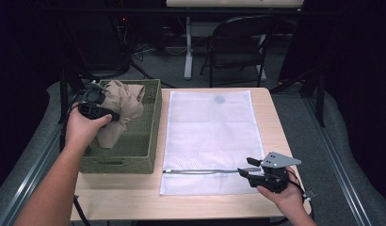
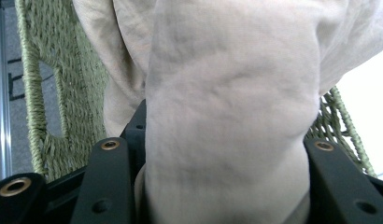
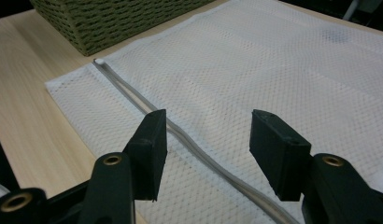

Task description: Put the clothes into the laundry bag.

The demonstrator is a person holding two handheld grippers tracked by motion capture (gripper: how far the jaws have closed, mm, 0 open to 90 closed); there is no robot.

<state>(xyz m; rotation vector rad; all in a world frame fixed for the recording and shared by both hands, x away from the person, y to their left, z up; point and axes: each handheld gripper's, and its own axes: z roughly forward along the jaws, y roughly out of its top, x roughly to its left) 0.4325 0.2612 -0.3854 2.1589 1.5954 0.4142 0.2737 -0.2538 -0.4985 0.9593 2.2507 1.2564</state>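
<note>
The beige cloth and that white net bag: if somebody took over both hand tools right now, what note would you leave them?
Left gripper: shut on the beige cloth, holding it above the green woven basket.
Right gripper: open, jaws either side of the grey zipper near the close end of the white mesh bag; nothing gripped.
Done: cloth lifted from the basket.
Left: probably open the bag at the zipper and put the cloth inside; the bag lies flat on the table.

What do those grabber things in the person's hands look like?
Both are black. The right gripper has a grey three-cornered plate on top, blocky fingers with brass-ringed holes, and a cable behind. The left gripper trails a black cable too. The forearms are bare, no sleeves.
</note>
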